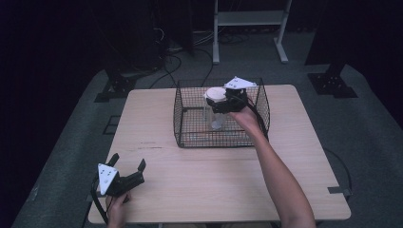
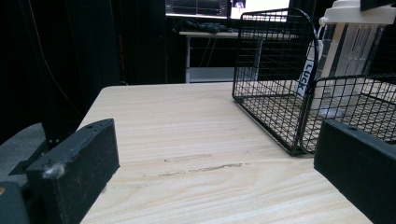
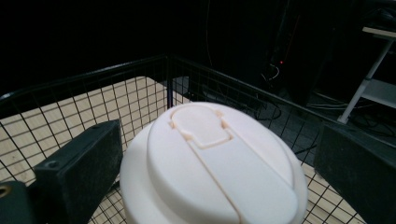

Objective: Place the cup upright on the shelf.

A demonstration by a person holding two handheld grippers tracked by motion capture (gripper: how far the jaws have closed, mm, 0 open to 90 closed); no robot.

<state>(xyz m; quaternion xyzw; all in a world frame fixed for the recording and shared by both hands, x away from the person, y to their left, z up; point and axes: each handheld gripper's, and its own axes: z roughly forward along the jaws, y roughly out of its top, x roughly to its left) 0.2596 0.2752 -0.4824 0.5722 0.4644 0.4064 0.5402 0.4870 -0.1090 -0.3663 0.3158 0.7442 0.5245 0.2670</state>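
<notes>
Item: your left hand-held gripper (image 1: 128, 166), at the near left corner of the worktop (image 1: 199, 185). Your left hand (image 1: 115, 209) grips it from below the edge. Jaws spread wide and released, nothing between them; in the left gripper view they flank bare light wood grain with a few dark scuff marks (image 2: 201, 168).

Item: your right forearm (image 1: 280, 180), reaching from the near edge diagonally across the worktop to the far middle.

Item: black wire basket (image 1: 187, 118), open-topped, standing on the far half of the worktop, well apart from the left hand-held gripper. In the left gripper view its near corner (image 2: 299, 121) stands ahead and to the right.

Item: clear tumbler with a cream lid (image 1: 215, 95), upright inside the basket toward its back right part. A white tag printed with dark letters (image 2: 308, 77) hangs beside it in the left gripper view. The lid (image 3: 219, 163) is round, with a raised flip tab running across its top.

Item: your right hand-held gripper (image 1: 223, 102), inside the basket at lid height, grey three-cornered plate (image 1: 239, 84) on top. Its jaws stand on either side of the lid, with a gap visible at each side; unclenched, not pressing the lid.

Item: beyond the worktop, grey carpeted floor (image 1: 332, 128), loose cables (image 1: 171, 64), and a white metal frame (image 1: 249, 28).
</notes>
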